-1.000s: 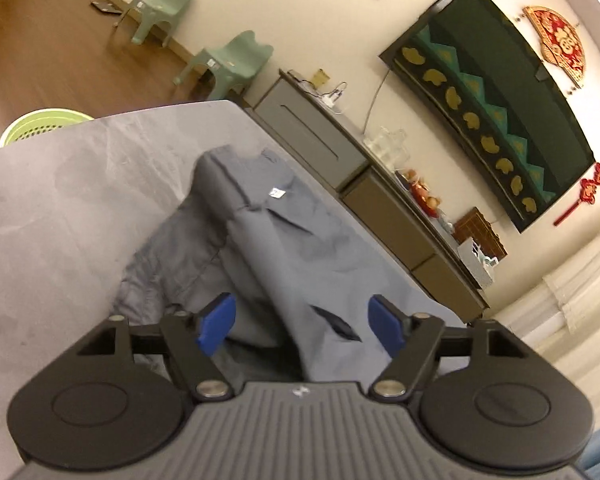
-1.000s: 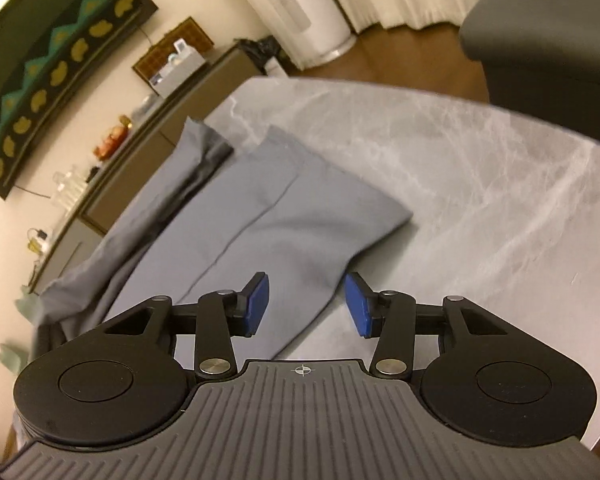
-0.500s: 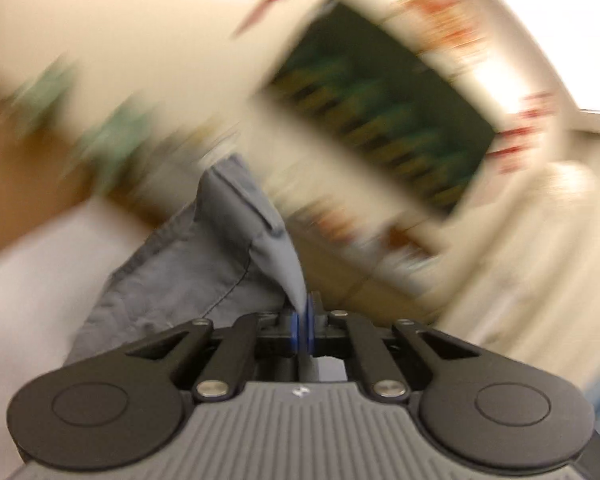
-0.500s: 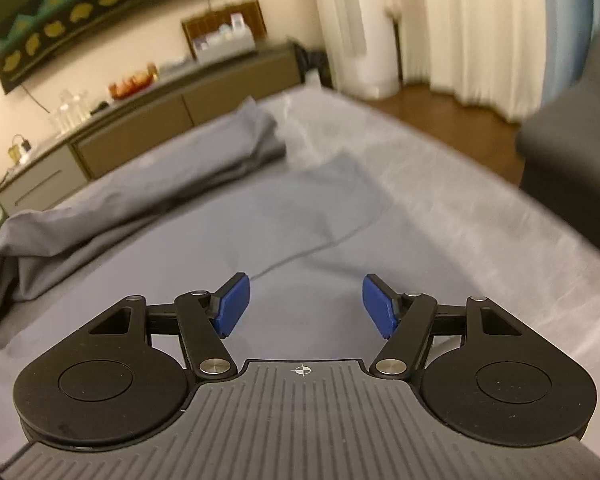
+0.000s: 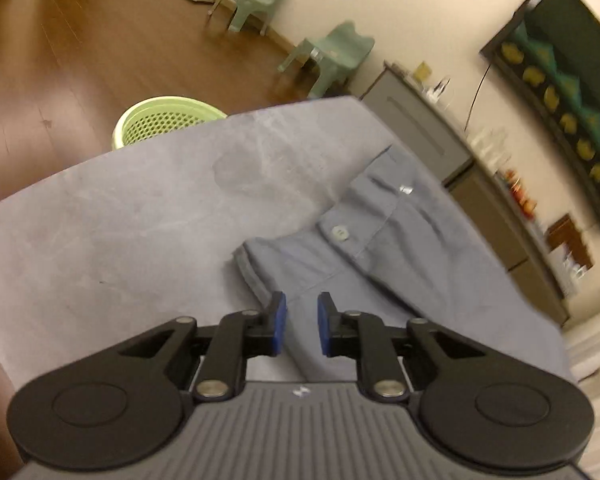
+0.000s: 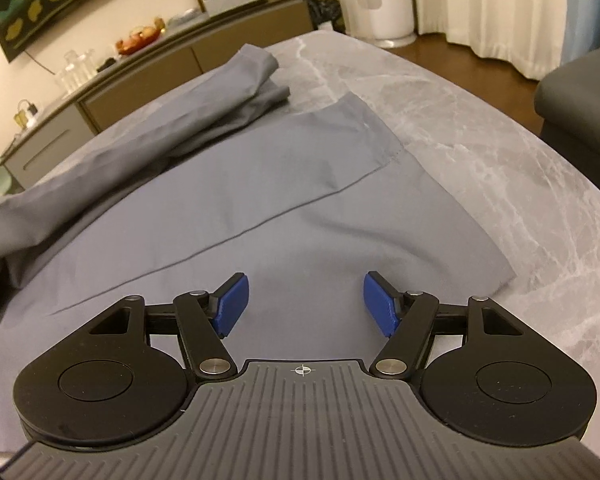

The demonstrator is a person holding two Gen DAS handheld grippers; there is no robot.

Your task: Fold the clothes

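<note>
Grey trousers [image 5: 380, 240] lie on the grey marble table [image 5: 140, 220]. In the left wrist view the waistband with its white button [image 5: 340, 233] points toward me. My left gripper [image 5: 301, 328] hovers just over the waistband edge; its jaws are opening, a narrow gap between the blue pads, nothing pinched. In the right wrist view the trouser legs [image 6: 260, 184] spread flat, with one leg bunched at the far left. My right gripper [image 6: 304, 300] is open above the flat leg near the hem, holding nothing.
A green mesh basket [image 5: 160, 120] stands on the wooden floor beyond the table's far left edge. Two green chairs [image 5: 332, 56] and a low sideboard [image 6: 140, 76] line the wall. A dark sofa [image 6: 580, 92] sits at the right. Bare marble [image 6: 500, 152] shows beside the hem.
My left gripper shut on the waistband, swung it over, then let go; the waist now lies flat with the button showing. My right gripper opened wider and rolled level over the legs.
</note>
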